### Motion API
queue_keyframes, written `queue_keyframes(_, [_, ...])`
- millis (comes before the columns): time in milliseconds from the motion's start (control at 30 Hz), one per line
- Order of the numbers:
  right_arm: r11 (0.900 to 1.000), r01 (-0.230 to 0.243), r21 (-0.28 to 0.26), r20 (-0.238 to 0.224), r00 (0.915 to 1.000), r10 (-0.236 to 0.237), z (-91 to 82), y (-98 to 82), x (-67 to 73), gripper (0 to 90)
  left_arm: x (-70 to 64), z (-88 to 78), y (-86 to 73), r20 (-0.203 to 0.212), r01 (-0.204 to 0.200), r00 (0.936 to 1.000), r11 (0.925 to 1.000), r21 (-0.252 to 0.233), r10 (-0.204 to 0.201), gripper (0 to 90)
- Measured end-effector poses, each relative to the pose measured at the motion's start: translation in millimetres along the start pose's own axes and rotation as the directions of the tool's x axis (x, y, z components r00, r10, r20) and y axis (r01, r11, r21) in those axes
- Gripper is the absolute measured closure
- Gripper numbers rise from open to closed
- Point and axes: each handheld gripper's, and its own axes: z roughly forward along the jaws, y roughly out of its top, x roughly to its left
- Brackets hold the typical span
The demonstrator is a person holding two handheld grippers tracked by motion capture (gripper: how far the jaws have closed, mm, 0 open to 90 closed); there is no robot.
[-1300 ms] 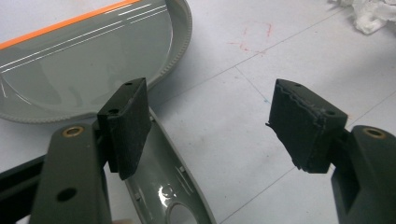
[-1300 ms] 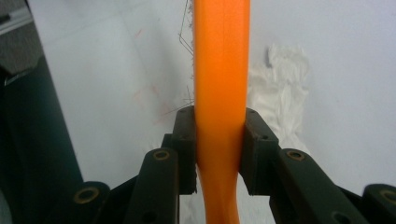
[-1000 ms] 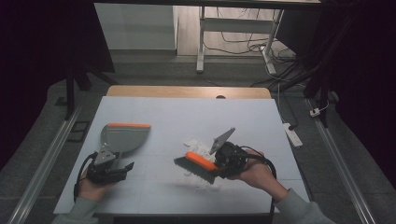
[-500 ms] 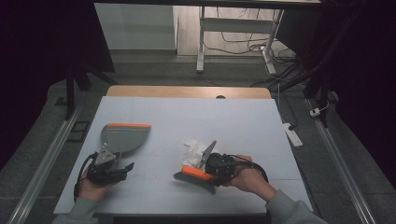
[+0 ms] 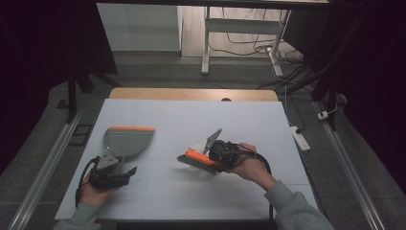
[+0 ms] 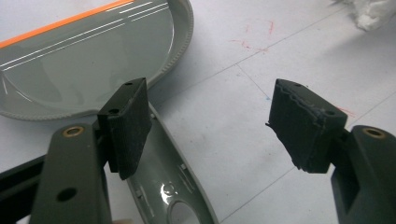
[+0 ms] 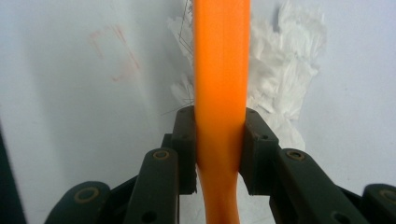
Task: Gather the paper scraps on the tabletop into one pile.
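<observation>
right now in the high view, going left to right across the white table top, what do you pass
left gripper with open jaws by the dustpan handle → grey dustpan with an orange edge → orange brush over the white paper scraps → right gripper shut on the brush → the person's right hand

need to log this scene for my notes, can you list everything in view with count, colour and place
dustpan: 1, grey with an orange front edge, flat on the left of the table, its handle between the left gripper's open jaws
brush: 1, orange back and handle with dark bristles, at table centre, clamped in the right gripper
crumpled paper: 1 small heap, white, on the table beside the brush
table: 1, white top with a wooden far edge
power strip: 1, white, on the floor right of the table
white frame legs: 1 set, on the floor beyond the table, cables around them
left gripper: 1, black, open, lower left
right gripper: 1, black, shut on the brush handle
</observation>
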Motion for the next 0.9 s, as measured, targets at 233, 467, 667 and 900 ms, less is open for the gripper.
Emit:
queue_keyframes(233, [0.989, -0.061, -0.138, 0.022, 0.9977, 0.065, -38.5, -10.0, -4.9, 70.3, -1.6, -0.1, 0.8, 0.0, -0.008, 1.0, 1.0, 0.002, 0.008, 30.1])
queue_keyframes(467, [0.985, -0.113, -0.132, 0.053, 0.9912, 0.121, -46.0, -23.0, -16.3, 70.3, -1.3, 0.6, 0.5, 0.0, -0.007, 1.0, 1.0, 0.005, 0.007, 30.2])
queue_keyframes(667, [0.994, -0.103, 0.034, 0.059, 0.9931, 0.101, -23.5, -25.0, -16.8, 70.3, -1.3, 0.8, 0.3, 0.001, -0.008, 1.0, 0.9999, 0.008, 0.008, 30.3])
queue_keyframes(900, [0.987, -0.15, 0.053, 0.121, 0.9823, 0.142, -26.9, -30.5, -26.6, 70.3, -0.5, 0.7, -0.1, 0.002, -0.005, 1.0, 1.0, 0.006, 0.005, 30.3])
